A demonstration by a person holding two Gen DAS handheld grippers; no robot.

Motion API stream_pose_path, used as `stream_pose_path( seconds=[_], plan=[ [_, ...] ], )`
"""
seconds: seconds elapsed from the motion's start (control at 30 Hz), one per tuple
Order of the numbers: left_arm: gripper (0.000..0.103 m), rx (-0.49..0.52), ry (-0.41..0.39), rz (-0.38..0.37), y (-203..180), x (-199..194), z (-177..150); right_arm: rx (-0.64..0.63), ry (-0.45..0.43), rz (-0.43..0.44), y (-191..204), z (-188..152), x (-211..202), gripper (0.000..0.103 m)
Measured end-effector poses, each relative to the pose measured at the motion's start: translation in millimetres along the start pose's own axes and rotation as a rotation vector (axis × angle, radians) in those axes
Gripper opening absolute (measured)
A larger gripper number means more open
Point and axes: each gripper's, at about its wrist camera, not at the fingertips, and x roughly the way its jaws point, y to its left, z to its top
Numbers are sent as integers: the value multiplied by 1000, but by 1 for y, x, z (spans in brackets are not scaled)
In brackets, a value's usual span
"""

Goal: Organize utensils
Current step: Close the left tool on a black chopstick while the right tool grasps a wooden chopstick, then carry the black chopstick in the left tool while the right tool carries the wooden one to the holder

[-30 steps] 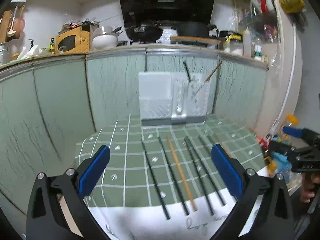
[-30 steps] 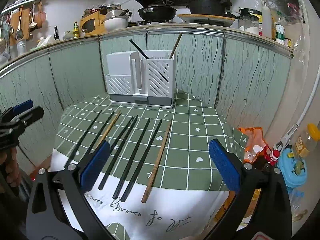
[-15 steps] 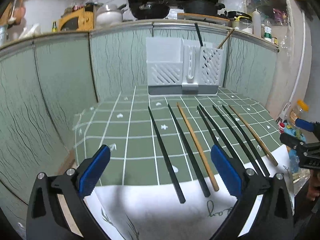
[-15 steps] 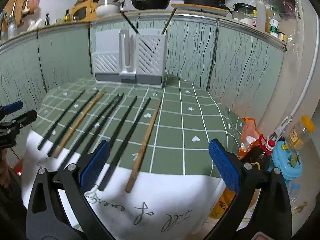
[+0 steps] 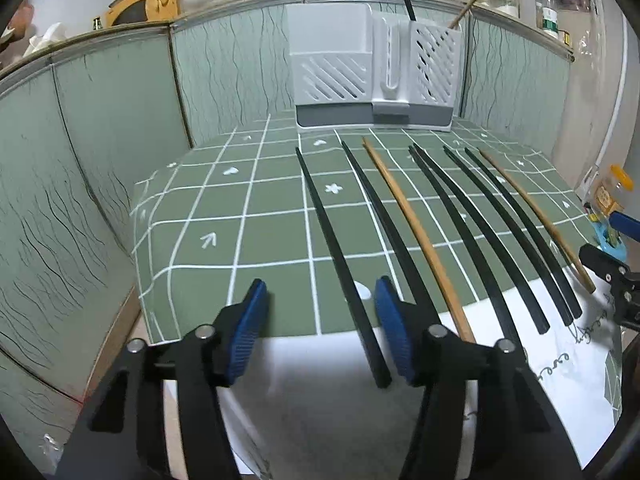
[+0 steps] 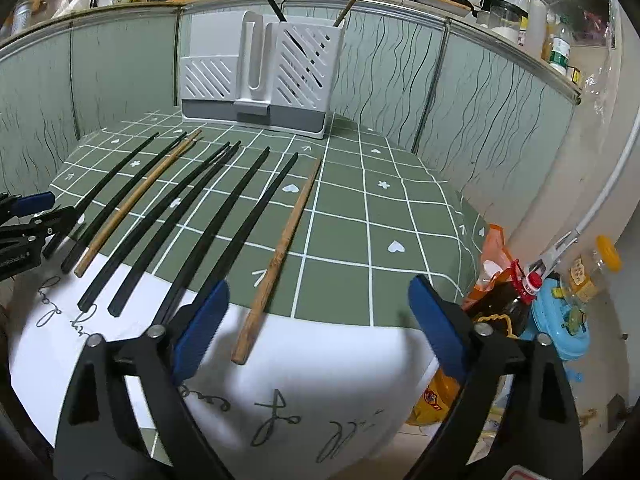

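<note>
Several black and two wooden chopsticks lie side by side on a green checked tablecloth (image 5: 224, 240). My left gripper (image 5: 320, 320) hangs low over the near end of the leftmost black chopstick (image 5: 332, 248). Its jaws are closing, with that stick between them close to the right pad (image 5: 394, 328) and neither pad pressing on it. My right gripper (image 6: 318, 320) is closing around the near end of the rightmost wooden chopstick (image 6: 288, 236), which lies near the left pad (image 6: 200, 328), untouched. A white utensil holder (image 5: 372, 72) at the back holds a black and a wooden chopstick.
Green wavy-patterned panels wall the table at the back and sides. Past the table's right edge stand an orange bag (image 6: 492, 248), a dark bottle (image 6: 516, 296) and a blue toy (image 6: 560, 320). Pots and jars crowd the counter behind. The cloth's white part hangs over the near edge.
Both grippers have come down and closer to the chopsticks' near ends. The left jaws have narrowed a lot around the leftmost black chopstick. The right jaws have narrowed slightly.
</note>
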Motion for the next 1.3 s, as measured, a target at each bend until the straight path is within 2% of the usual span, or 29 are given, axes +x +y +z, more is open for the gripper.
stream_pose_path(
  seconds=[0.17, 0.27, 0.3, 0.43, 0.5, 0.6, 0.67, 1.0, 1.3],
  plan=[
    [37, 38, 1, 16, -10, 1, -2, 39, 37, 46, -5, -3, 7, 54],
    [28, 60, -4, 32, -17, 1, -4, 50, 42, 57, -5, -4, 10, 43],
    [24, 65, -5, 31, -19, 1, -4, 59, 47, 70, -5, -4, 11, 41],
    [20, 63, -11, 36, -22, 0, -6, 66, 63, 107, -2, -4, 15, 37],
    [13, 58, -11, 31, -22, 0, -6, 62, 69, 107, 0, -4, 18, 35],
    [10, 54, -12, 34, -23, -1, -7, 76, 69, 117, 1, -5, 20, 23],
    [7, 45, -11, 37, -21, -1, -7, 87, 74, 123, 0, -6, 19, 8],
    [6, -22, -5, -15, -12, -7, -5, 135, 55, 123, -11, -7, 8, 7],
    [6, -51, -65, -42, -7, -35, 2, 138, 29, 150, -9, -7, -11, 7]
  ],
)
